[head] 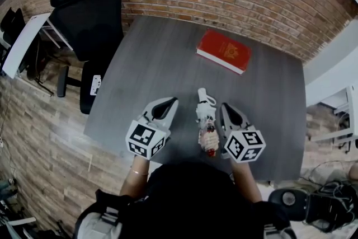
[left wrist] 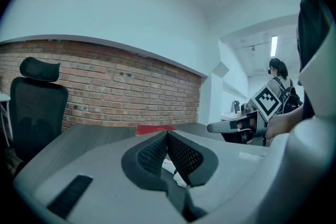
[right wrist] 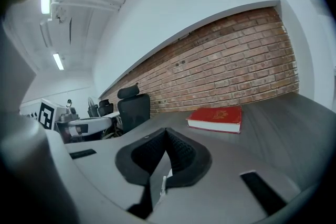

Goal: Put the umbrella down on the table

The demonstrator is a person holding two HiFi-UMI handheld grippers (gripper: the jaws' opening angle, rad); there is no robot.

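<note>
Umbrella (head: pixel 206 129): folded, pale with a reddish end, in the lower centre of the head view. It lies lengthwise between the two grippers and appears to rest on the table.
Right gripper (right wrist: pixel 167 132): jaws fully together, pads meeting at the tips, gripping nothing. It sits just right of the umbrella in the head view, and no contact with it can be made out.
Left gripper (left wrist: pixel 167 134): jaws also closed tip to tip, with nothing held. It is left of the umbrella with a clear gap between them.
Pale scrap under the pads: seen low in both gripper views, too small to identify.
Table (head: pixel 145 59): dark grey top, mostly bare around the umbrella.
Book (head: pixel 224 51): red, flat on the table, upper centre-right and well apart from the umbrella.
Chair (head: pixel 89 14): black, off the table's upper-left edge.
Progress: the umbrella looks set down and released, so the placing seems done. At most, drawing the grippers clear remains.
</note>
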